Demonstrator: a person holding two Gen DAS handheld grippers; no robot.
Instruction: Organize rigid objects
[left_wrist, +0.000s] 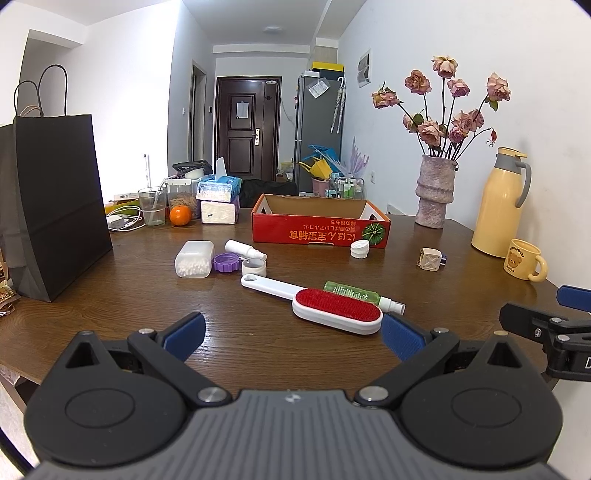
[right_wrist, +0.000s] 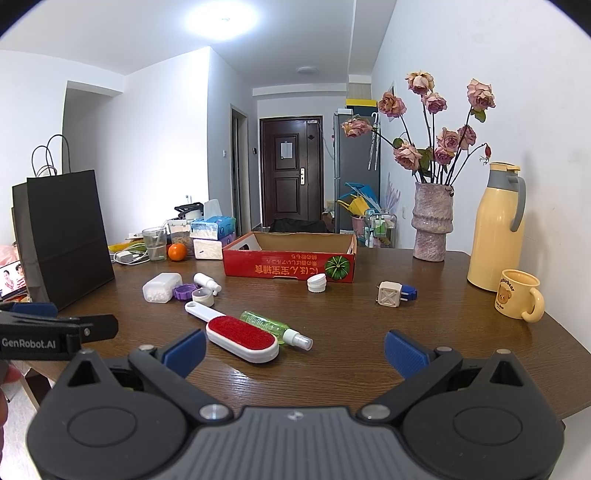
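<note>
A red cardboard box (left_wrist: 317, 230) (right_wrist: 288, 264) stands open at the table's middle back. In front of it lie a red-and-white lint brush (left_wrist: 325, 304) (right_wrist: 236, 332), a green spray bottle (left_wrist: 358, 295) (right_wrist: 273, 328), a cotton-swab box (left_wrist: 194, 258) (right_wrist: 160, 287), a purple lid (left_wrist: 225, 263) (right_wrist: 183, 291), a small white bottle (left_wrist: 245, 249) (right_wrist: 207, 282), a small white cup (left_wrist: 254, 266) (right_wrist: 202, 296), a white cap (left_wrist: 360, 248) (right_wrist: 317, 283) and a beige plug cube (left_wrist: 431, 259) (right_wrist: 391, 293). My left gripper (left_wrist: 293, 334) is open just short of the brush. My right gripper (right_wrist: 295, 349) is open with nothing in it, to the right of the brush.
A black paper bag (left_wrist: 55, 206) (right_wrist: 62, 236) stands at the left. At the back left are a glass (left_wrist: 151, 206), an orange (left_wrist: 180, 215) and tissue packs (left_wrist: 218, 195). A vase of roses (left_wrist: 434, 192) (right_wrist: 430, 221), a yellow flask (left_wrist: 500, 203) (right_wrist: 493, 229) and a yellow mug (left_wrist: 522, 260) (right_wrist: 517, 299) line the right wall.
</note>
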